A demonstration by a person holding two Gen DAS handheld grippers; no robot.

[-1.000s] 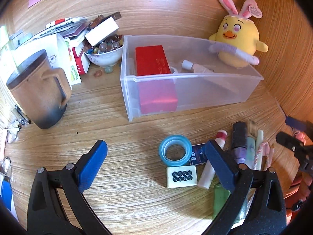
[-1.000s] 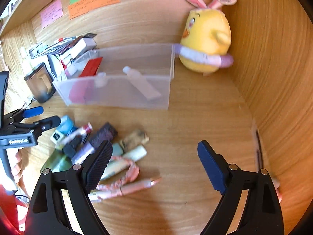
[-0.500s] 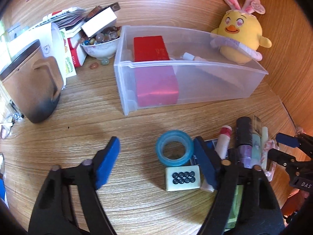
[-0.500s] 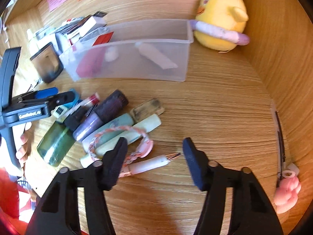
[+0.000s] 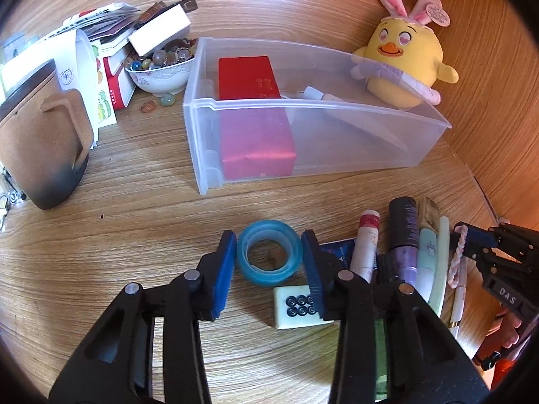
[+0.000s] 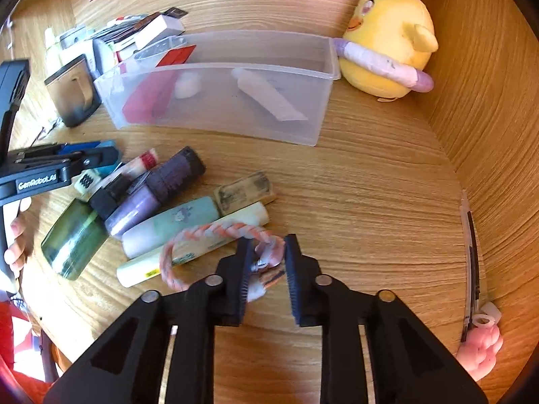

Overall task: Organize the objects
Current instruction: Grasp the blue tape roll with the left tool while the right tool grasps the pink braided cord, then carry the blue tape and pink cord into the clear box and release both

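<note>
Left wrist view: the blue tape roll (image 5: 268,252) is framed flat on the wooden desk (image 5: 134,208), hole upward, squarely between the pads of the left gripper (image 5: 268,262). The jaws are narrowed to roughly the roll's width; the left pad is seen at the rim, the right one just beside it, and whether a firm hold is made cannot be told. The clear plastic bin (image 5: 303,124), with a red box (image 5: 252,114) already inside, is placed straight ahead beyond the roll, so a lift and a forward carry is judged to be what is called for. A mahjong tile (image 5: 293,306) is touched or overlapped by the right finger and could be dragged along.

Right wrist view: the braided pink cord loop (image 6: 215,245) is draped over the tubes (image 6: 175,222) in the pile, its long axis running left from the right gripper (image 6: 267,262). Only its knotted near end is caught between the jaws, which are part closed with a gap remaining on the right side; a grip is not confirmed. The bin (image 6: 219,101) is set ahead and slightly left, past the pile. The pile is reached more nearly by this gripper; the tape roll by the other gripper (image 6: 67,165).
</note>
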